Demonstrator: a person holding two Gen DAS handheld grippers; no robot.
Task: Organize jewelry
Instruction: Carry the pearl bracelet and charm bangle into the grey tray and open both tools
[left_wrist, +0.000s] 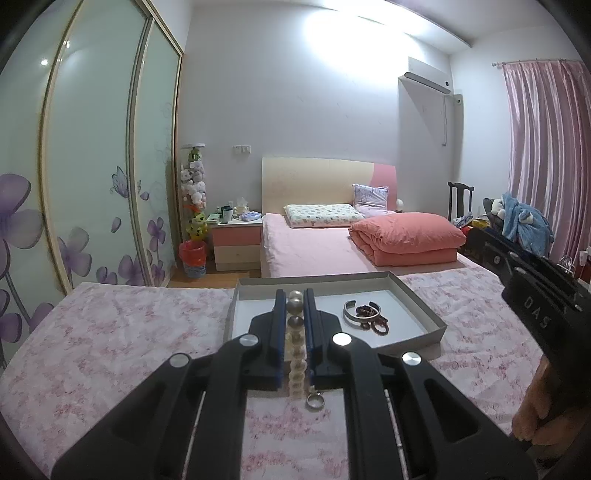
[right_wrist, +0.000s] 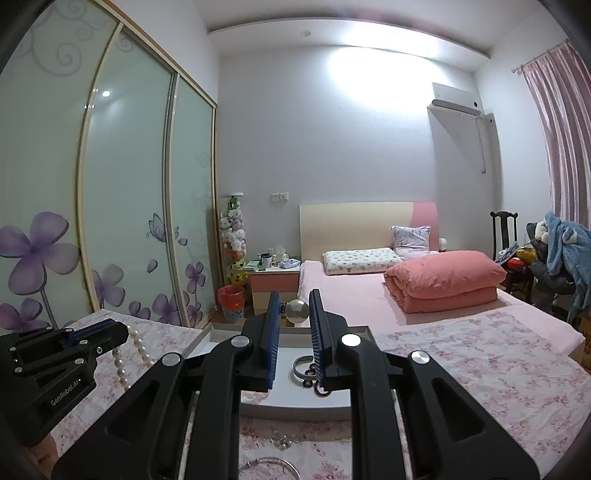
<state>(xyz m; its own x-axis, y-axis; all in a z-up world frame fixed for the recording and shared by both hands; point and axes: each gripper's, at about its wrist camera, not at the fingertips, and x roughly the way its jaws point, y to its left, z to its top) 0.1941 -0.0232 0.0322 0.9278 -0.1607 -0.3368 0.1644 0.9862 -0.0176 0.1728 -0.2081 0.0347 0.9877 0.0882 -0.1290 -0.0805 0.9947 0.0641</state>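
Both claws grip the pearl necklace (left_wrist: 296, 332) over tray (left_wrist: 417, 295)

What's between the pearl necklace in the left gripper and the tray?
Nothing visible. The left gripper holds the pearl necklace over the tray near edge. The silver bangle and dark beads sit to the right.

Glossy pearl necklace (left_wrist: 297, 354) beads sit between the matt black plastic of the left gripper (left_wrist: 295, 295), whose jaws carry ribbed blue pads. A polished silver metal bangle (left_wrist: 352, 314) lies in a matt grey cardboard tray (left_wrist: 428, 314). Soft floral pink cloth (left_wrist: 110, 332) covers the desk. The right gripper (right_wrist: 293, 299) shows shiny metal pivot pins.
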